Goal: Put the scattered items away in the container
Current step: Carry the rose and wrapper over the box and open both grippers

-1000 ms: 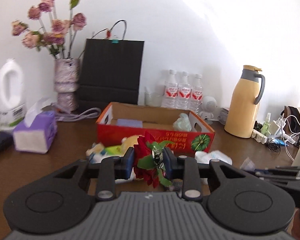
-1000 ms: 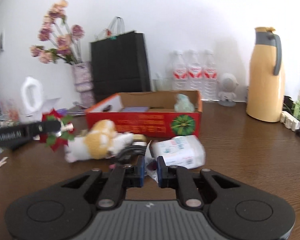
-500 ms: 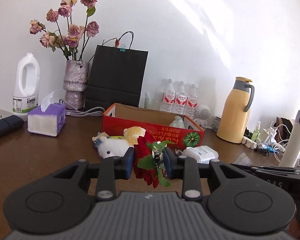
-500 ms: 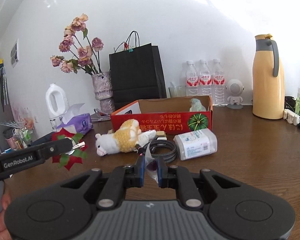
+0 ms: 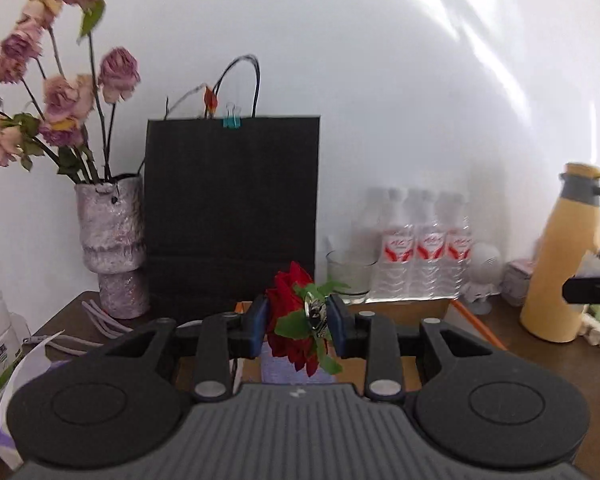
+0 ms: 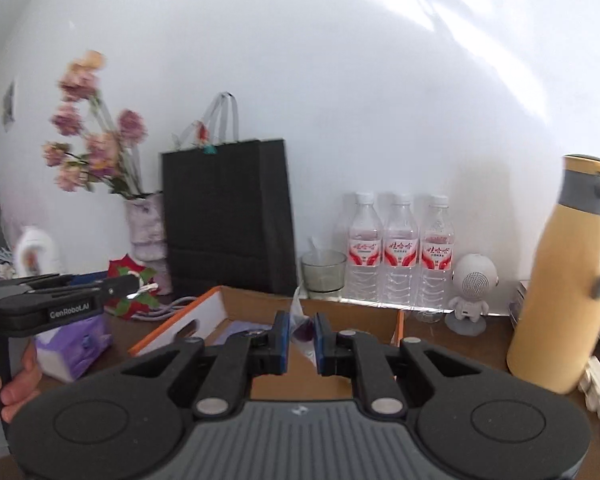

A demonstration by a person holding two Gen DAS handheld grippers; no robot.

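My left gripper (image 5: 299, 322) is shut on a red artificial rose (image 5: 287, 294) with green leaves and a small metal clip. It hangs over the near-left part of the open cardboard box (image 5: 428, 307), where a purple flat item (image 5: 288, 368) lies. My right gripper (image 6: 300, 326) is shut on a small clear plastic bag (image 6: 302, 334) holding something dark purple, above the same box (image 6: 188, 322). In the right wrist view the left gripper (image 6: 134, 285) and its rose (image 6: 125, 270) show at the left, beside the box's left end.
Behind the box stand a black paper bag (image 5: 232, 216), a vase of dried roses (image 5: 112, 244), a glass (image 6: 324, 270), three water bottles (image 6: 400, 252), a white robot figure (image 6: 474, 292) and a yellow thermos jug (image 6: 560, 292). A purple tissue box (image 6: 74, 344) sits left.
Both grippers have risen and come forward over the box, each keeping its hold. The plush toy, cable coil and wipes pack on the table have dropped out of view.
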